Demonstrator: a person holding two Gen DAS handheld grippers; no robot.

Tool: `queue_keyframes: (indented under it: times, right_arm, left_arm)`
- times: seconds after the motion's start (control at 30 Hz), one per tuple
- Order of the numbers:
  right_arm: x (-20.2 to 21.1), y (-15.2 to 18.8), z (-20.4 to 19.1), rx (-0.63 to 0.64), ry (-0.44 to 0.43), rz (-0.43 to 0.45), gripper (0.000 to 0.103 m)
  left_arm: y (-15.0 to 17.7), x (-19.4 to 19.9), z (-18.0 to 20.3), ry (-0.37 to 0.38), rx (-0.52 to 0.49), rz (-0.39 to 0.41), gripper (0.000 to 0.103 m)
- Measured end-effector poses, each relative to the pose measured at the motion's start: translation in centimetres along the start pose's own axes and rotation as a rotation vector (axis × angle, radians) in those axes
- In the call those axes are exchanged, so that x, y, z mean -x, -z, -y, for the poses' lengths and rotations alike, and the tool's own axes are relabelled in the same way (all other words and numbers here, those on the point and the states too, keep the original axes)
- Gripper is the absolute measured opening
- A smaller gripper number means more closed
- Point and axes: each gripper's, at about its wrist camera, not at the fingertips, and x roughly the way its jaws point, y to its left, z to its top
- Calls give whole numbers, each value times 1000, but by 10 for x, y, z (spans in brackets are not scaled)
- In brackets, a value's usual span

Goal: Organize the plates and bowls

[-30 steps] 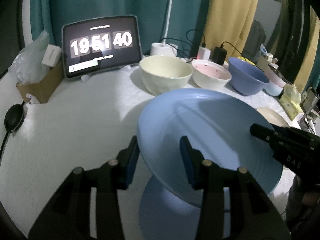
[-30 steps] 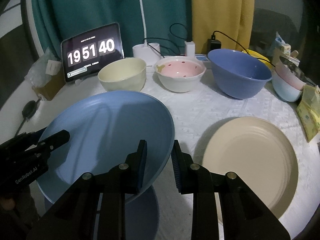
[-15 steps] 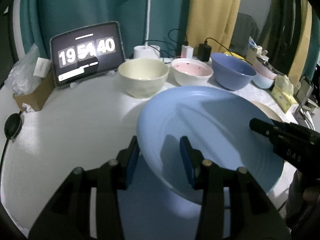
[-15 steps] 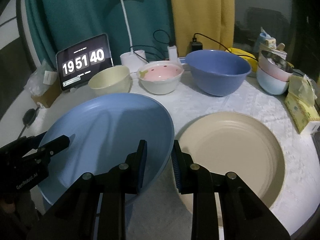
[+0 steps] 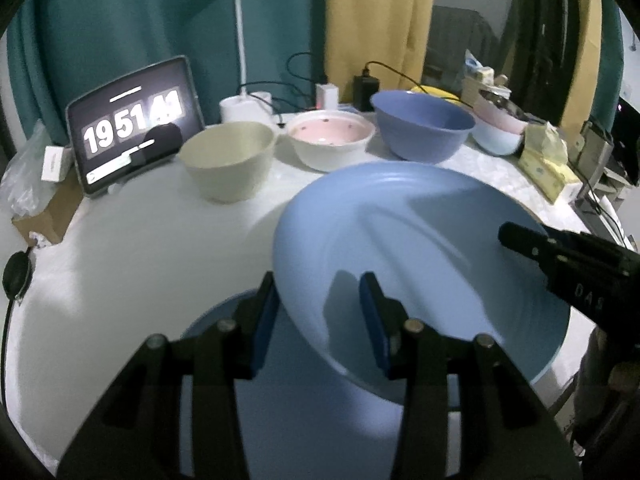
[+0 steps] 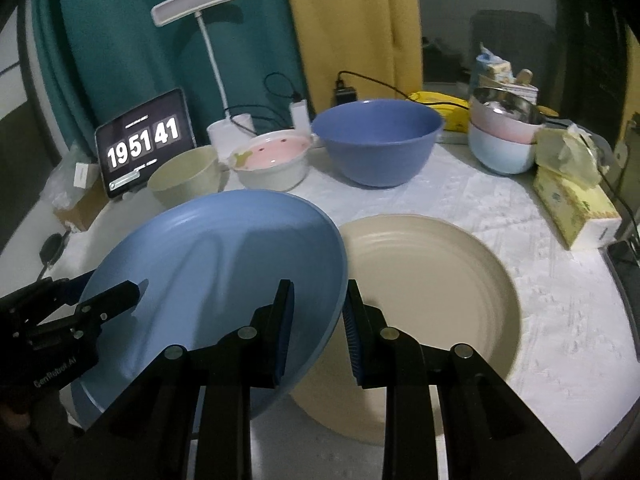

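A light blue plate [image 5: 420, 248] hangs tilted above the white table [image 5: 120, 264], carried by both grippers. My left gripper [image 5: 318, 284] is shut on its left rim, and my right gripper [image 6: 319, 286] is shut on its right rim [image 6: 340, 264]. Each gripper also shows in the other's view, the right gripper [image 5: 520, 236] and the left gripper [image 6: 112, 296]. A beige plate [image 6: 432, 280] lies flat just right of the blue plate, which overlaps its left edge. Below the carried plate, another blue plate [image 5: 224, 320] rests on the table.
Along the back stand a cream bowl [image 6: 184, 176], a white bowl with a pink inside [image 6: 276, 160], a dark blue bowl [image 6: 378, 140] and stacked bowls [image 6: 504, 140]. A tablet clock [image 6: 144, 144], a lamp [image 6: 196, 4], cables and a tissue box [image 6: 576, 208] edge the table.
Both grippers have carried the blue plate to the right, until it overlaps the beige plate's left edge. More of the blue plate underneath now shows. The clock has ticked on.
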Motion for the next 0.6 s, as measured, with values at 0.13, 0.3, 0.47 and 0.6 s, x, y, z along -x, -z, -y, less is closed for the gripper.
queue_keyframes:
  times: [0.13,0.3,0.47,0.6]
  right_arm:
    - [4,3,17,-17,7,5,27]
    - [6,7,36,-41,13,8,27]
    - [6,9,56,-63,21,8,27]
    - [5,12,69,-78,30,3,27]
  left_arm:
    - [-3,-3,16,6,-24,-7,42]
    - [-6,-7,37,13,-51,-15,42]
    - [-7,-14,54,21,-71,-30,42]
    - [-8,-20,67,28,-87,-42,42]
